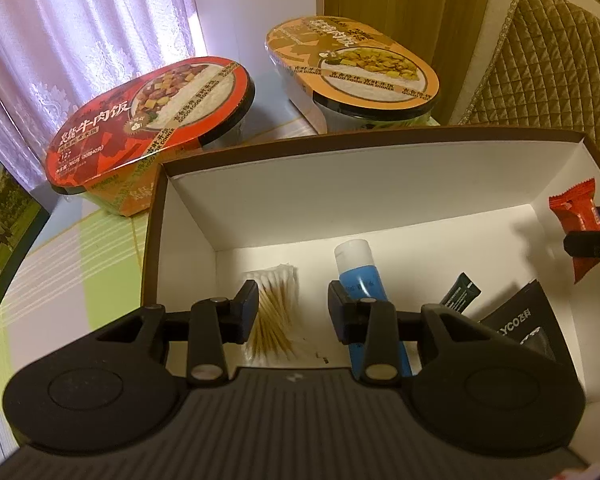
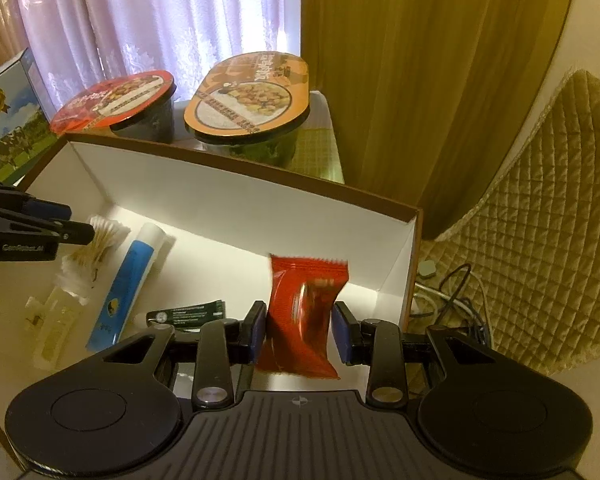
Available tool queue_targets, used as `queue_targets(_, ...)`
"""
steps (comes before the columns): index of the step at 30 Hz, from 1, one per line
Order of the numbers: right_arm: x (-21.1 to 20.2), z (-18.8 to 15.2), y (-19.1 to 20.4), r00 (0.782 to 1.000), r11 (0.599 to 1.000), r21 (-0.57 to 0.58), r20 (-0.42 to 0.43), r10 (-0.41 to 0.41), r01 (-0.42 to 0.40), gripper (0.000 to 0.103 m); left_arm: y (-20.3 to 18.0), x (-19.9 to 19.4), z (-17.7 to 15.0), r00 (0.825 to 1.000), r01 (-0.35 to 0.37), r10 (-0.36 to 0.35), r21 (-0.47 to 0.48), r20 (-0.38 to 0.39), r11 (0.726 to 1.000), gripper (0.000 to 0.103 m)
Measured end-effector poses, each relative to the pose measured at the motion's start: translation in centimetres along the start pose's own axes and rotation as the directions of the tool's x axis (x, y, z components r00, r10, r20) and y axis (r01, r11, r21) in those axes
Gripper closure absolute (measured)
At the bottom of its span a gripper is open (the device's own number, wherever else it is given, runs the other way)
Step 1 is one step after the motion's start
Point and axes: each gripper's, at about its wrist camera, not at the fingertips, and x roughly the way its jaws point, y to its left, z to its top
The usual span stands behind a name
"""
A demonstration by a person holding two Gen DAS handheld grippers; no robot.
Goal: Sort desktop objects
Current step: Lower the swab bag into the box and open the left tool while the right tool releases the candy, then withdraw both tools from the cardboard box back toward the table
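Snack packet (image 2: 305, 312): pinched by right claw (image 2: 300, 330) above box (image 2: 236, 168) – may slip, land crooked.
Left claw (image 1: 293, 312): spread, empty – could nudge cotton swabs (image 1: 274, 308).

The right claw (image 2: 299, 330) clamps a red snack packet (image 2: 303, 312) over the white box (image 2: 236, 192).

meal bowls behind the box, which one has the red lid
The red-lidded bowl is the one nearer the lace curtain, on the left in both views. Its neighbour, the orange-lidded bowl, stands beside the brown curtain.
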Motion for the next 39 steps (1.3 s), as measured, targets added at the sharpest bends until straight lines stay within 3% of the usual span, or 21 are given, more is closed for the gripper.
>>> queue_targets(3, 0.2, 0.1, 0.1, 1.000, 1.000, -0.010, 0.021, -0.010, 0.011, 0.070, -0.2, -0.3, 0.0, 1.000, -0.009, 0.008, 0.023, 0.012, 1.000, 0.068)
queue_targets(5, 0.1, 0.1, 0.1, 0.999, 1.000, -0.015, 0.038, -0.018, 0.018, 0.063, -0.1, -0.5, 0.1, 1.000, -0.008, 0.007, 0.026, 0.019, 1.000, 0.067)
queue_targets(7, -0.2, 0.0, 0.2, 0.998, 1.000, -0.018, 0.059, -0.005, 0.006, 0.041, 0.0, -0.7, 0.1, 1.000, 0.000, 0.000, 0.023, 0.021, 1.000, 0.065)
queue_targets(22, -3.0, -1.8, 1.5, 0.992, 0.998, -0.028, 0.111, 0.066, -0.063, 0.013, -0.7, -3.4, -1.7, 0.998, 0.039, -0.042, 0.054, 0.048, 0.998, 0.038)
queue_targets(27, -4.3, -2.8, 2.0, 0.988, 0.997, -0.031, 0.136, 0.076, -0.072, 0.002, -0.8, -4.6, -2.4, 0.998, 0.044, -0.046, 0.043, 0.052, 0.998, 0.020)
queue_targets(39, -7.4, -4.4, 2.8, 0.981, 0.997, 0.022, 0.178, 0.075, -0.080, 0.002, -1.0, -8.5, -3.5, 0.995, 0.040, -0.040, 0.005, 0.087, 0.999, 0.010)
